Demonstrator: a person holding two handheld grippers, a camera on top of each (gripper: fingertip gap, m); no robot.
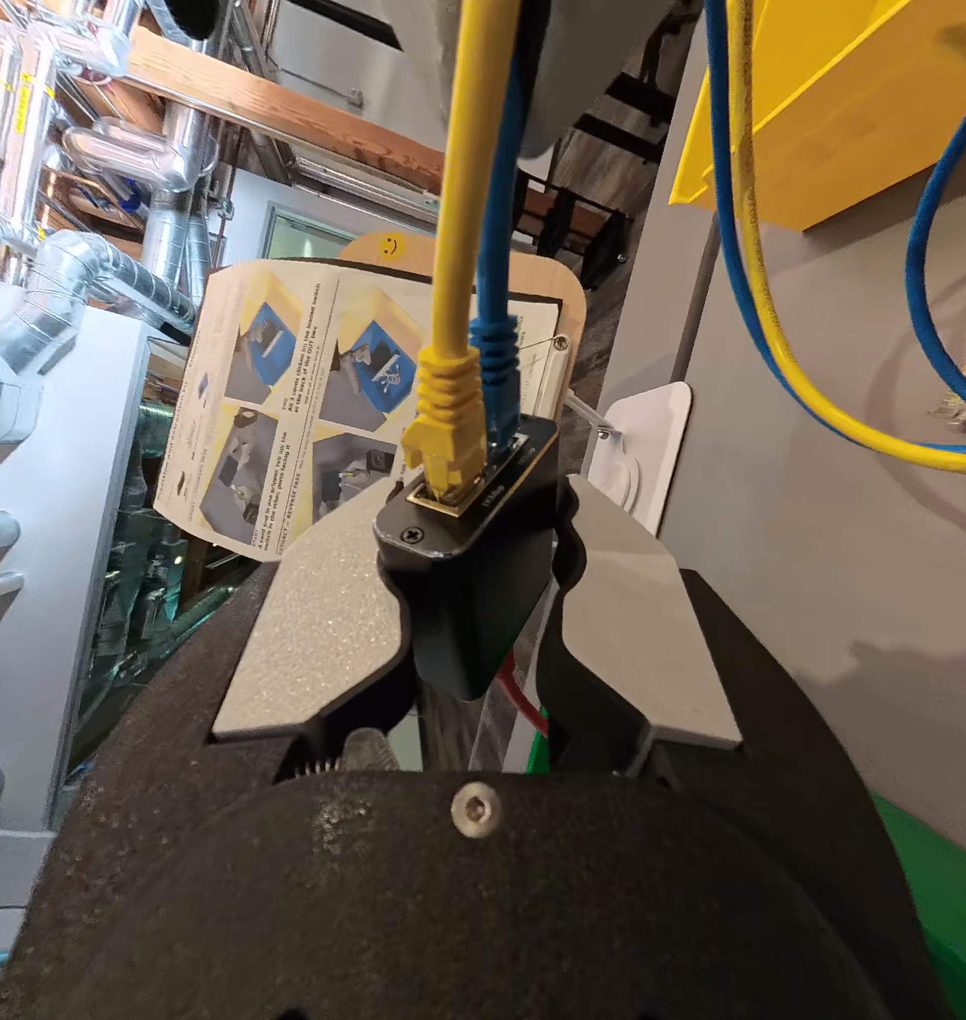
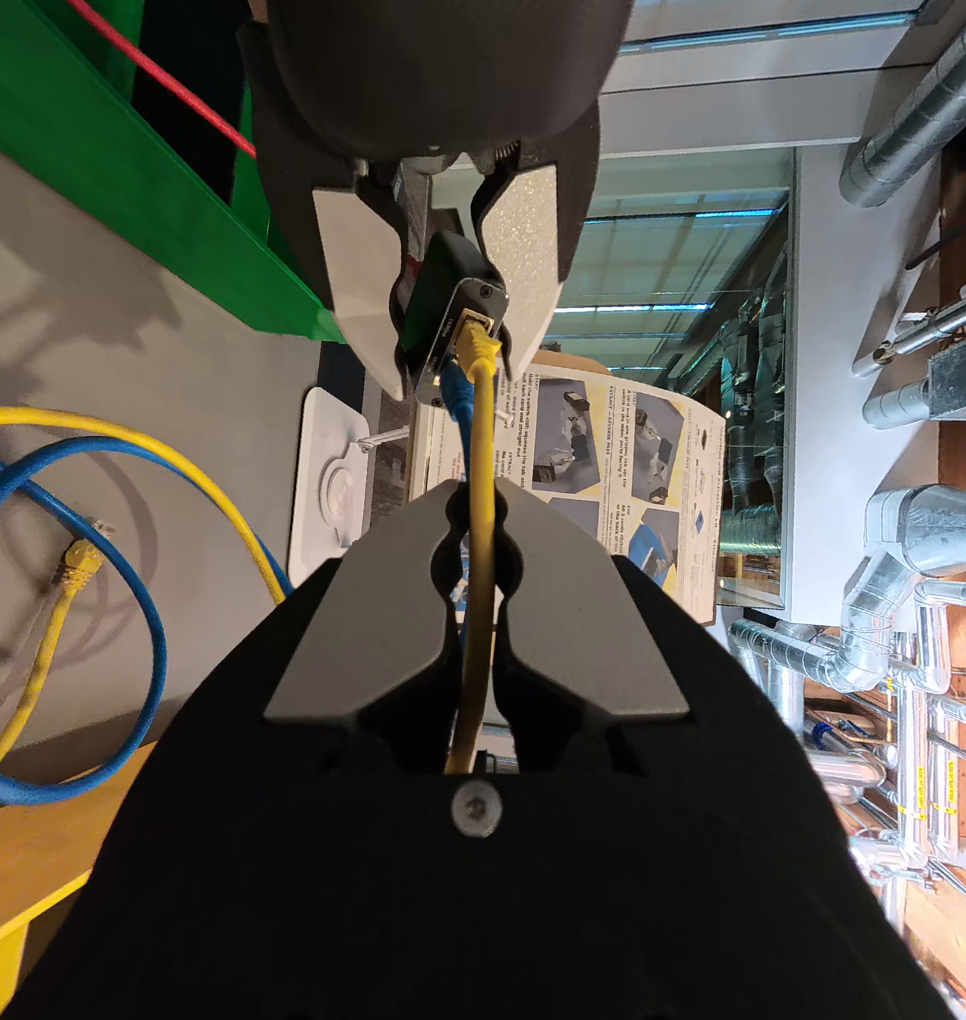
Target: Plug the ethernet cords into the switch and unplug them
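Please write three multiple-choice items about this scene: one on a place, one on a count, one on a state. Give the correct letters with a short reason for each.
1. Where does the loose yellow plug lie?
A. on the grey table
B. in the green bin
C. in the switch

2. How many cords are plugged into the black switch?
A. one
B. two
C. four

3. What are the jaws of the right gripper closed on?
A. the yellow cord
B. the blue cord
C. nothing

Answers: 1 A, it rests on the table surface; 2 B, one yellow and one blue; 3 A, the yellow cord runs between them.
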